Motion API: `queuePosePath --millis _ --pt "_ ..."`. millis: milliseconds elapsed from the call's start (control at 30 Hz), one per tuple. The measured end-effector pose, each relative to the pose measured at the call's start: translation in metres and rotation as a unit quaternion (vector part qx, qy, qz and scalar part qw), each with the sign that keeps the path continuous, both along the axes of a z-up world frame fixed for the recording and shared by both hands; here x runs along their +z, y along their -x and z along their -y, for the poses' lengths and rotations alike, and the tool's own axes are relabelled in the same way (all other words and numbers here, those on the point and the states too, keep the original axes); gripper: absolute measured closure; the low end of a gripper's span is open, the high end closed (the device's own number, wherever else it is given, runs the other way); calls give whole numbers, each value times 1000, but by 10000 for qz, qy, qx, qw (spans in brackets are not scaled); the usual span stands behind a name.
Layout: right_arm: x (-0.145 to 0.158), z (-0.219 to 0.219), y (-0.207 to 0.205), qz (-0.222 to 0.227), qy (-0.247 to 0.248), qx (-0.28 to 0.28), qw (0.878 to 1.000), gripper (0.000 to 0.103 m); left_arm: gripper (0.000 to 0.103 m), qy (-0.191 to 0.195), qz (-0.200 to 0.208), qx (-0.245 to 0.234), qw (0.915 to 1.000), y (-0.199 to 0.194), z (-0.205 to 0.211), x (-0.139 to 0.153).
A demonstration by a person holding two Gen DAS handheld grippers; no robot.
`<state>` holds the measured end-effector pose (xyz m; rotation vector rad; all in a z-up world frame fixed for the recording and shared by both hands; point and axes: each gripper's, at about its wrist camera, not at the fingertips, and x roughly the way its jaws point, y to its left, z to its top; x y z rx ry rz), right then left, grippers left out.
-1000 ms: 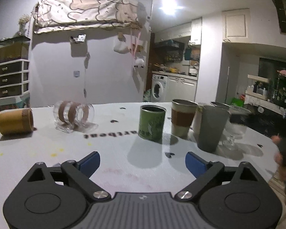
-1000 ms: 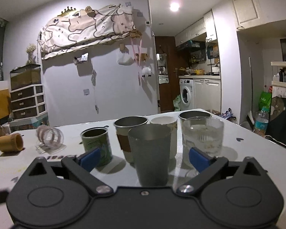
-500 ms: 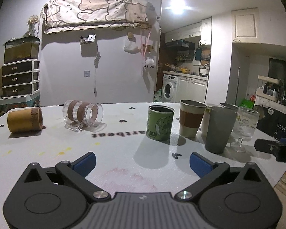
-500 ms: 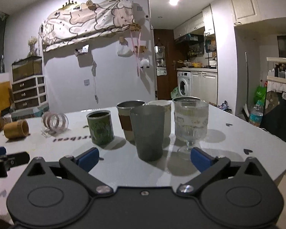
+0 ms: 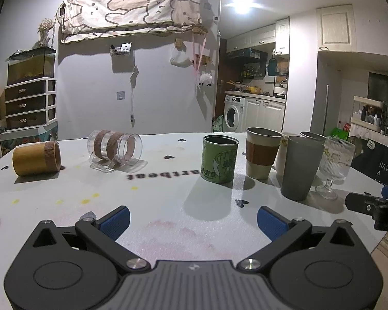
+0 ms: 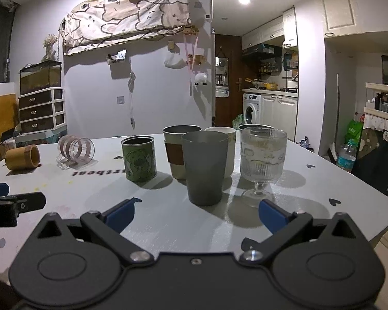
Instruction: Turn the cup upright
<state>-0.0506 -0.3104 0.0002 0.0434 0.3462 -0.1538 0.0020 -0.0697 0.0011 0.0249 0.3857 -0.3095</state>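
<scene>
Two cups lie on their sides at the far left of the table (image 5: 168,206). The clear mug (image 5: 115,151) rests on its handle, mouth turned toward the right. The bamboo cup (image 5: 36,158) lies left of it, well apart, mouth also to the right. I cannot tell from these views which of the two is the assigned one.

In the left wrist view, both tipped cups sit ahead and to the left of my left gripper (image 5: 192,219). Its jaws stand wide apart and hold nothing. The table between the gripper and the clear mug carries only printed lettering and small stains.

To the right of the tipped cups stands an upright cluster. The green tin (image 5: 219,159) is nearest the clear mug. Behind it and to the right is the sleeved cup (image 5: 262,156), then a white cup (image 6: 226,152), mostly hidden. The grey tumbler (image 5: 301,168) stands in front of these. The stemmed glass (image 5: 335,165) stands just beside the tumbler, on its right.

In the right wrist view, my right gripper (image 6: 195,215) faces this cluster directly. The tumbler and stemmed glass are closest to it. Its jaws are also wide apart and hold nothing. The cluster and the green tin lie between this gripper and the clear mug (image 6: 76,149); the bamboo cup (image 6: 23,157) is farther left.
</scene>
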Motion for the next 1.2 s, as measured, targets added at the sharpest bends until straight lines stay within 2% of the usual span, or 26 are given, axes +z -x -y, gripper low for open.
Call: queuePosePath --millis 1200 --pt "-1 -3 0 -16 24 39 10000 0 0 -40 -4 1 10000 -1 3 -2"
